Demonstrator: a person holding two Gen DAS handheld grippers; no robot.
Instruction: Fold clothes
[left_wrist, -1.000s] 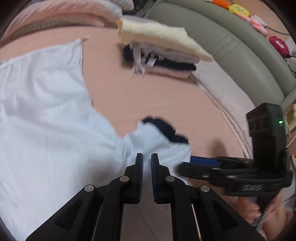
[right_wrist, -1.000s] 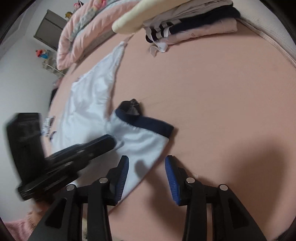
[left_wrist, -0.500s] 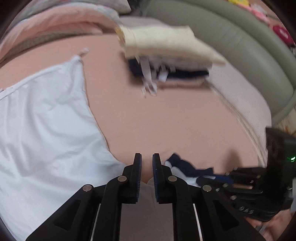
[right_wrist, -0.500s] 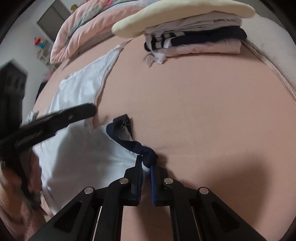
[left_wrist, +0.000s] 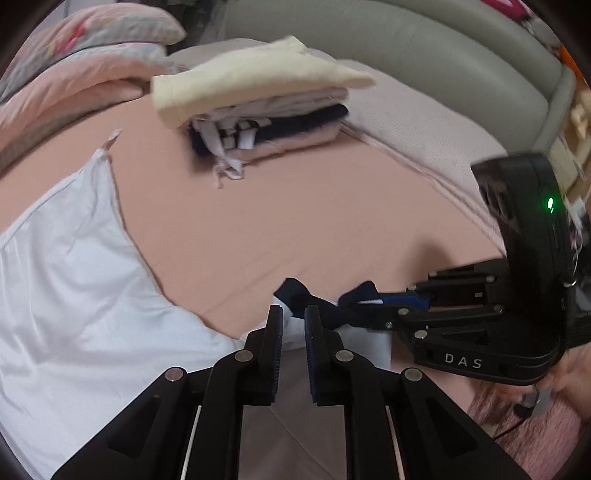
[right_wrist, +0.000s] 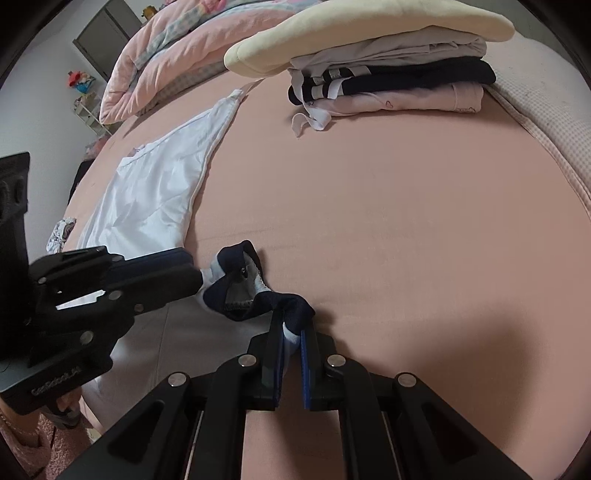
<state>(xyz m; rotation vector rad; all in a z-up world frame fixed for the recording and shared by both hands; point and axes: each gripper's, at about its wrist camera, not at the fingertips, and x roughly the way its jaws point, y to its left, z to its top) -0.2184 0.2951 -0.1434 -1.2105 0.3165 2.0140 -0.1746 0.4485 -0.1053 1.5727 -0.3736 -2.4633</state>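
Both grippers had the sleeve's navy cuff (right_wrist: 255, 291): the right gripper (right_wrist: 291, 338) was clamped on its near end and the left gripper (left_wrist: 293, 319) pinched the white fabric beside it. The white shirt (right_wrist: 155, 192) lay flat on the pink bed (right_wrist: 406, 221), its long axis running away up-left toward the folded stack (right_wrist: 388, 85), so I'd guess the sleeve gets folded in over the body.
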